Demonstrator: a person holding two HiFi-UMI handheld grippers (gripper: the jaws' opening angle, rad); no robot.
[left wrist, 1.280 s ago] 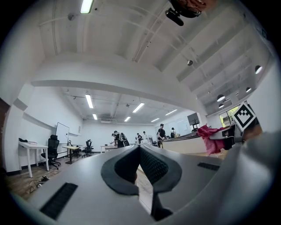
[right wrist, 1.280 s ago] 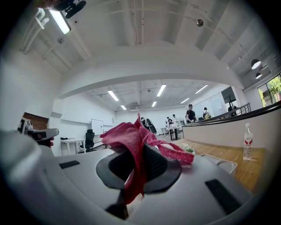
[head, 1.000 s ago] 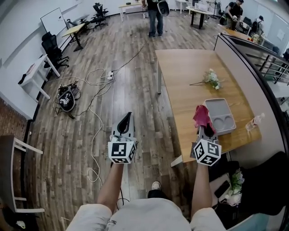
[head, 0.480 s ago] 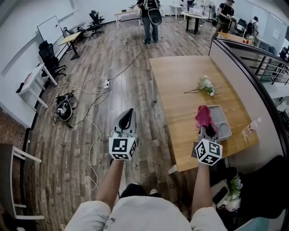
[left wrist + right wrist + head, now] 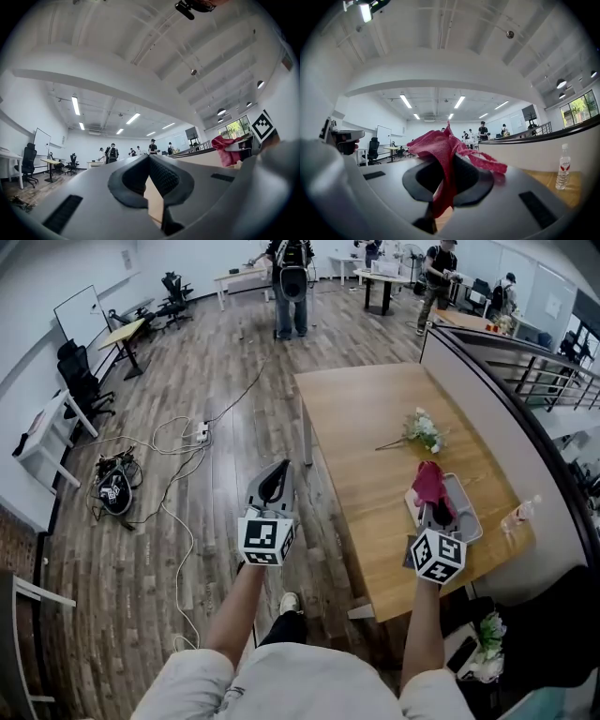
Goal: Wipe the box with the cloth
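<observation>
Right gripper, forearm outstretched, tight on red cloth at grey box; left gripper closed, empty.

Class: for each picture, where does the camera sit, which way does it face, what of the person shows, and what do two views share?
Head view: on the person's head, looking steeply down at floor and table; forearms, lap, left gripper and right gripper show.
Left gripper view: on the left gripper, looking across the room along its shut, empty fingers.
Right gripper view: on the right gripper, looking across the room along fingers shut on the red cloth.
Shared: head and right gripper views both show the cloth and a bottle.
</observation>
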